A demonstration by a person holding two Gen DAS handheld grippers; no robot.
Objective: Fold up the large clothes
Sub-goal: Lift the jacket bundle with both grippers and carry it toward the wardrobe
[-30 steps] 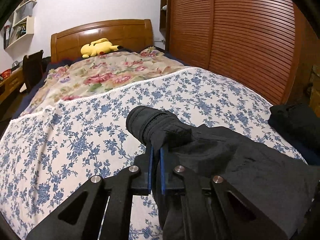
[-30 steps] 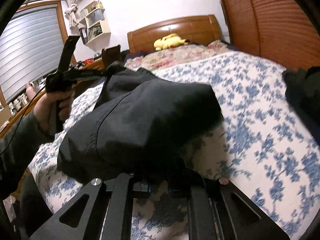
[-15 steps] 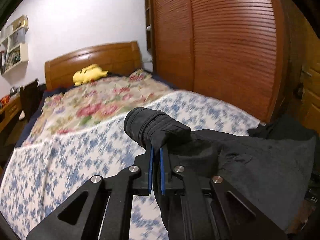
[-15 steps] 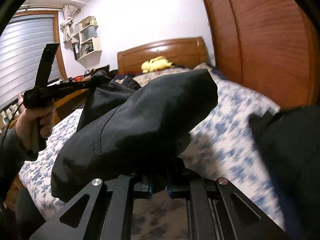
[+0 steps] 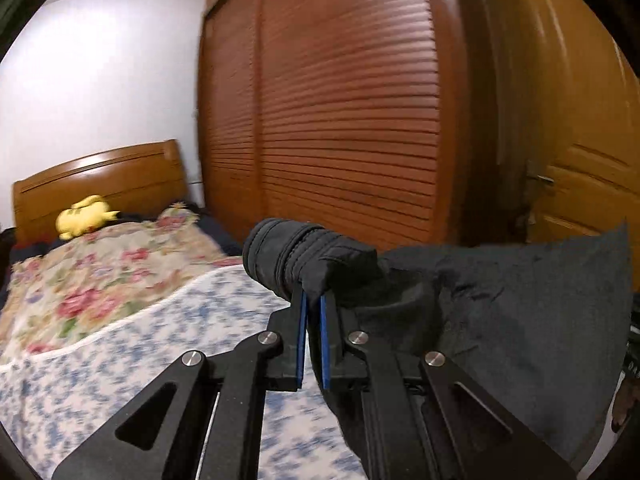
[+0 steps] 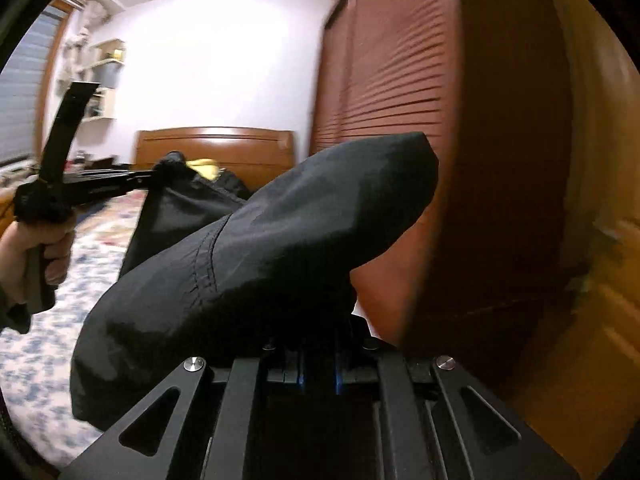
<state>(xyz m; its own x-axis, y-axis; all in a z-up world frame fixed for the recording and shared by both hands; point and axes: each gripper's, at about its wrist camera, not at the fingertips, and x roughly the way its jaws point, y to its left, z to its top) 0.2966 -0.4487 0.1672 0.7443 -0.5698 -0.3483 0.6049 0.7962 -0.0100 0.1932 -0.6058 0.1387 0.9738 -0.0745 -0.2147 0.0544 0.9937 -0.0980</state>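
Note:
A large black garment [image 5: 500,320] hangs in the air between both grippers, above the bed. My left gripper [image 5: 314,300] is shut on its bunched, stitched hem [image 5: 288,256]. My right gripper [image 6: 320,344] is shut on another edge of the same garment [image 6: 260,260], whose cloth drapes over the fingertips and hides them. In the right wrist view the left gripper [image 6: 158,176] shows at left, held in a hand, with the cloth stretched from it.
The bed with a blue floral sheet [image 5: 160,340] and a flowered quilt [image 5: 100,276] lies below left. A yellow plush toy [image 5: 84,216] rests by the wooden headboard [image 5: 100,184]. A slatted wooden wardrobe [image 5: 340,120] and a door [image 5: 580,200] stand close on the right.
Both grippers have risen and swung right towards the wardrobe, lifting the black garment clear of the bed. The other dark clothing pile has left the view. Both stay shut.

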